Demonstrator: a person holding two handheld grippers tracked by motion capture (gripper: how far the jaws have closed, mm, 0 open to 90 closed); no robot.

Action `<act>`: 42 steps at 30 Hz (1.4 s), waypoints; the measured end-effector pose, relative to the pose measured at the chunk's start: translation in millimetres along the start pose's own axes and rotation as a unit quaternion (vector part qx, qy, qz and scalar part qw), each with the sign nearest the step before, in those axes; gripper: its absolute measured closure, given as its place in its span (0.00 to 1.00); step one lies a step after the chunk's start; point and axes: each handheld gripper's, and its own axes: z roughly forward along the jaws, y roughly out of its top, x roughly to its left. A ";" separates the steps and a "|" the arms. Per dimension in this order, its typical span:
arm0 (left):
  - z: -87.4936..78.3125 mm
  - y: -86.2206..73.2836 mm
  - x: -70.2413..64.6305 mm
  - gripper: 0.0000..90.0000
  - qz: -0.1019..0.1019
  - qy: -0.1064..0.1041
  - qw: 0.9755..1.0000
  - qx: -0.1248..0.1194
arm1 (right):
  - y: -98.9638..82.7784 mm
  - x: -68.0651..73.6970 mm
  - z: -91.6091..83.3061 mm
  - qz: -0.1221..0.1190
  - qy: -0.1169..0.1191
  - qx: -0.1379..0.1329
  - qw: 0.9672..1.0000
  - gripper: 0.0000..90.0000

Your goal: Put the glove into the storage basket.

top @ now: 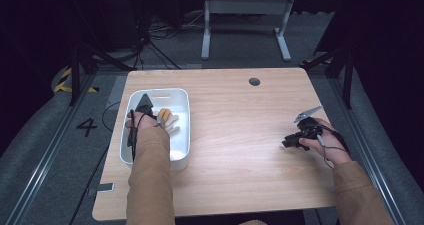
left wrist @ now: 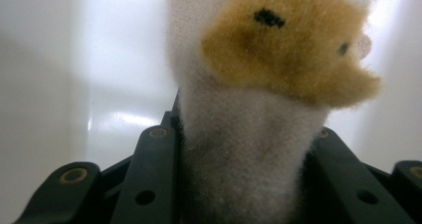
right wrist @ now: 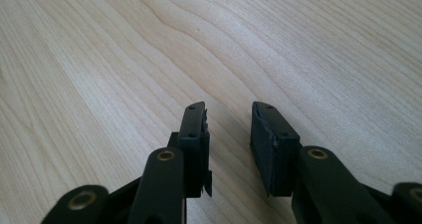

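A: From the high view, what is seen?
B: The left gripper is lowered into the white bin on the table, beside a plush toy.
A: And the left gripper view?
B: The white-and-tan plush toy is clamped between the black jaws, inside the bin.
A: The right gripper view?
B: The right gripper is held apart, nothing between its jaws, over bare wood.

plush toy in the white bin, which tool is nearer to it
Left. The left tool grips the plush toy inside the white bin; the right tool rests across the table.
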 end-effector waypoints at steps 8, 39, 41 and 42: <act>6.2 -1.9 -3.9 0.44 0.033 0.021 0.999 -0.001 | -0.2 -0.5 0.0 -0.001 0.000 -0.001 1.000 0.76; -46.0 0.2 -36.8 0.23 0.107 0.008 0.992 -0.068 | -1.2 -3.4 -1.1 0.001 -0.003 -0.007 1.000 0.72; -51.9 -1.8 -40.7 0.27 0.128 -0.012 0.988 -0.085 | -1.5 -3.4 -2.2 -0.001 -0.003 -0.010 1.000 0.72; -51.9 -1.8 -40.7 0.28 0.128 -0.012 0.988 -0.085 | -1.5 -3.4 -2.2 -0.001 -0.003 -0.010 1.000 0.72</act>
